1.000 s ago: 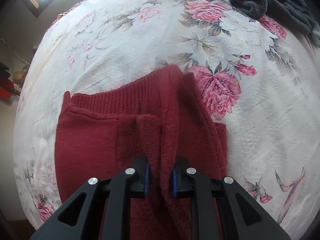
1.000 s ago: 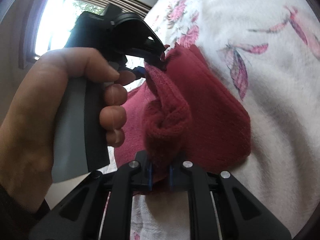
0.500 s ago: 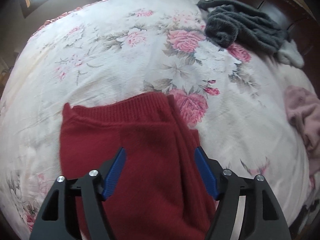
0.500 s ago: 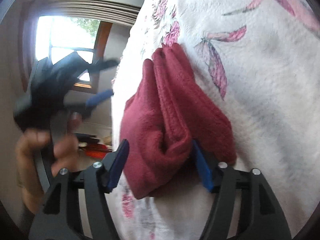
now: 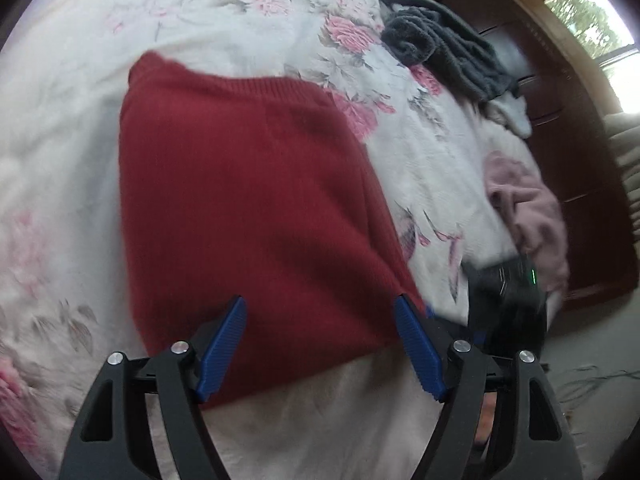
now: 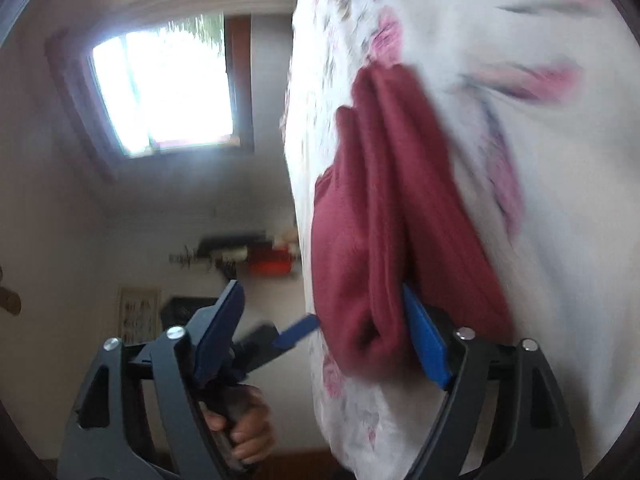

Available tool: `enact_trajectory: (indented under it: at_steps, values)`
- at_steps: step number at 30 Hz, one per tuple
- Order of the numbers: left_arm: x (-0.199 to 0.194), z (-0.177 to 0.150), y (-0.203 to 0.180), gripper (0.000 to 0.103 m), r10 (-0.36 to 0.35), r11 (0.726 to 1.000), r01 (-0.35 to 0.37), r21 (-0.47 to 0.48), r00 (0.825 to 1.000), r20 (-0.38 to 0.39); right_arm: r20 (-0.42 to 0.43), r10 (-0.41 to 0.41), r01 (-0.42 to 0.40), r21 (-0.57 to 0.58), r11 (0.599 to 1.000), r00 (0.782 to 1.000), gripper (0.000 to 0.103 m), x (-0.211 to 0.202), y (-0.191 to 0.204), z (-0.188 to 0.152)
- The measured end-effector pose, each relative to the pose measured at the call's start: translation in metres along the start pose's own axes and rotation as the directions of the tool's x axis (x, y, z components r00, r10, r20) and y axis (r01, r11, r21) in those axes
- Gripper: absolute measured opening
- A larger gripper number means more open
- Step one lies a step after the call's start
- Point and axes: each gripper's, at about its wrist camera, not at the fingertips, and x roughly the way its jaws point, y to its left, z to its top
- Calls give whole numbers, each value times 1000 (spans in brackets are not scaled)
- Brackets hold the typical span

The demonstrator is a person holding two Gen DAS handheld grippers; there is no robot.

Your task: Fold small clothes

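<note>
Both grippers have let go and pulled back: left gripper jaws spread wide and empty, right gripper jaws wide too. Red knit garment lies folded on the floral bedspread, grey clothing and pink clothing well apart.

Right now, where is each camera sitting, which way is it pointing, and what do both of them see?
Left wrist: on the left claw, looking down its open fingers across the bed at the folded red sweater; the other claw shows at right.
Right wrist: on the right claw, rolled sideways, bed edge on; its open fingers and a hand show.
Shared: the sweater, the bed.
</note>
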Motion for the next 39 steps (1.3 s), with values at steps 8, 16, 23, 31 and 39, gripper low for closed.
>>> enact_trajectory:
  at_steps: [8, 16, 23, 31, 39]
  values:
    - [-9, -19, 27, 76, -111, 991, 112, -66, 994, 22, -235, -225, 211, -82, 974, 946, 58, 76, 22, 73]
    - [-20, -22, 21, 75, -182, 983, 182, -10, 983, 30, -65, -410, 386, -235, 892, 910, 11, 57, 55, 61]
    - [3, -23, 25, 75, -197, 979, 197, -45, 980, 4, -6, -466, 454, -219, 864, 885, 40, 60, 56, 67]
    - [5, -25, 18, 75, -232, 972, 232, -31, 973, 13, -16, -546, 525, -253, 812, 837, 43, 89, 77, 99]
    - [43, -25, 39, 75, -198, 975, 187, -116, 977, -84, 111, -562, 569, -272, 776, 820, 7, 80, 63, 94]
